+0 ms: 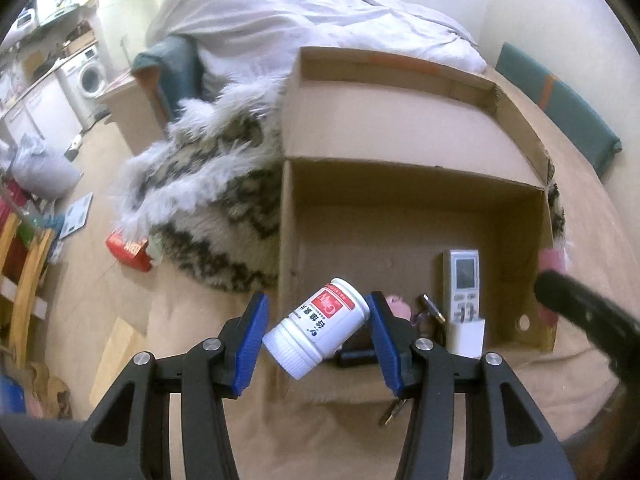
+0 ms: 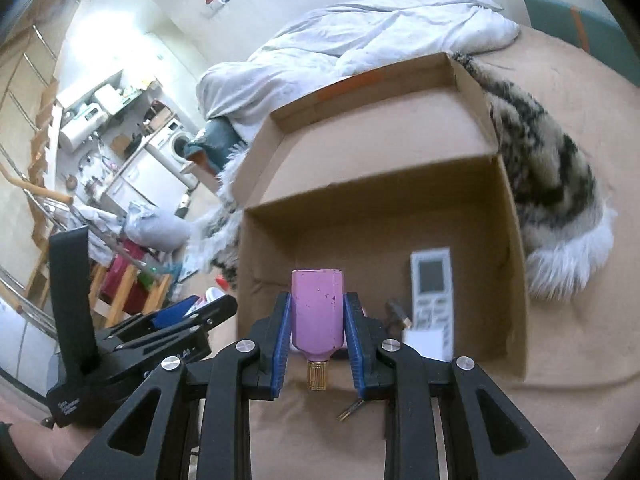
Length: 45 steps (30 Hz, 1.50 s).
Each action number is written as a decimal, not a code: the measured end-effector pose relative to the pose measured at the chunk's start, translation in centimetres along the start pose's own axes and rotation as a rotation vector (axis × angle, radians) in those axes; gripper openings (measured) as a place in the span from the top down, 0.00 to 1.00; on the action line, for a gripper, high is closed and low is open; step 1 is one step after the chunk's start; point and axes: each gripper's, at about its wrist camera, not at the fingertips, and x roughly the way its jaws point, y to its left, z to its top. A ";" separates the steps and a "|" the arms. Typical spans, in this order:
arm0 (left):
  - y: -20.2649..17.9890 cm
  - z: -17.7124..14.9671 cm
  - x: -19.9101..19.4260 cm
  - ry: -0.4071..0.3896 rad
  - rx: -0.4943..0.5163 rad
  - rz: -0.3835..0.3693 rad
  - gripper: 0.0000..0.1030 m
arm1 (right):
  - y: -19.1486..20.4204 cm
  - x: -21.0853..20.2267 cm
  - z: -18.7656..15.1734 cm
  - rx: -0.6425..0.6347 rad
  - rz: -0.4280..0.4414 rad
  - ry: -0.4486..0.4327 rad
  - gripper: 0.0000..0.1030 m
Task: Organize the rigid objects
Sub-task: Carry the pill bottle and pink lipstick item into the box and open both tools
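My left gripper (image 1: 318, 322) is shut on a white pill bottle (image 1: 318, 330) with a red label, held tilted over the near wall of an open cardboard box (image 1: 400, 196). My right gripper (image 2: 316, 314) is shut on a pink bottle (image 2: 317, 312) with a gold cap pointing toward the camera, held above the same box's (image 2: 376, 208) near edge. Inside the box lie a white remote control (image 1: 462, 284) (image 2: 432, 288), a small white box (image 1: 466, 336), and a dark object by the near wall. The left gripper also shows at the left of the right wrist view (image 2: 192, 312).
The box sits on a tan bed cover (image 1: 400, 432) next to a furry patterned blanket (image 1: 216, 200) and a white duvet (image 1: 300, 12). A metal key (image 1: 394, 412) lies on the cover before the box. A red packet (image 1: 128, 248) lies left of the blanket.
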 end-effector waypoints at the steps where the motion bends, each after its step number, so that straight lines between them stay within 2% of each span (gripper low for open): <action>1: -0.3 0.1 0.5 -0.006 0.021 0.003 0.55 | -0.2 0.5 0.5 -0.011 -0.016 0.005 0.73; 3: -0.9 0.1 1.6 -0.010 0.058 0.009 0.55 | -0.8 1.6 1.3 -0.019 -0.035 0.021 0.73; 5: -1.4 -0.1 2.8 0.007 0.087 -0.021 0.55 | -1.7 3.0 1.5 -0.010 -0.052 0.039 0.73; 9: -1.2 -0.8 4.5 0.005 0.060 -0.102 0.55 | -3.4 4.6 0.3 0.037 -0.053 0.060 0.73; 15: -2.1 -1.5 5.5 0.002 0.122 -0.103 0.54 | -4.1 6.9 -0.1 0.046 -0.082 0.123 0.73; 21: -1.7 -1.2 6.6 0.026 0.081 -0.093 0.54 | -4.3 9.4 -0.8 0.027 -0.115 0.202 0.73; 28: -1.6 -1.2 7.5 0.055 0.069 -0.078 0.54 | -4.3 10.5 -1.2 0.031 -0.123 0.245 0.73; 36: -1.8 -1.3 7.7 0.062 0.066 -0.061 0.54 | -4.7 10.9 -1.2 0.046 -0.132 0.257 0.73; 45: -1.3 -1.2 7.9 0.096 0.020 -0.090 0.52 | -5.5 10.0 -0.8 0.080 -0.123 0.218 0.73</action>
